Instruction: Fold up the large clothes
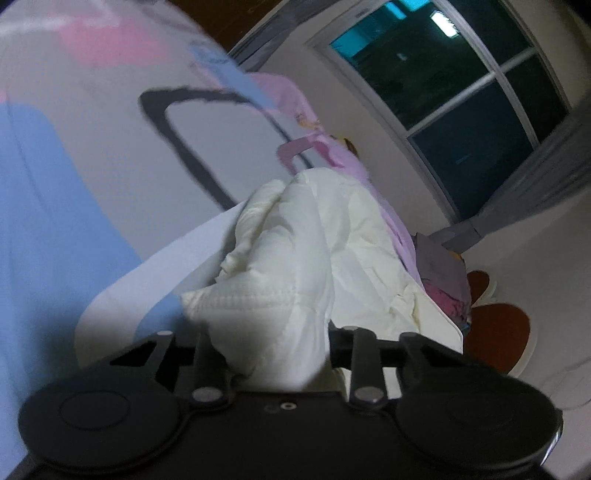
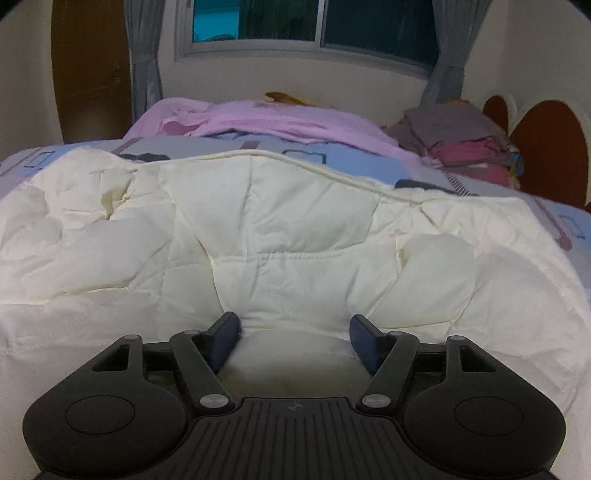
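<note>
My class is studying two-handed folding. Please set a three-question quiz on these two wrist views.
1. True or false: the left claw has cream quilt bunched between its fingers.
2. What lies on the bed behind the quilt, under the window? A) pink blanket B) green towel C) black coat
3. Fill in: the right claw has its blue pads pressing a fold of the ____.

Key: 1 true; 2 A, the pink blanket; 3 quilt.
</note>
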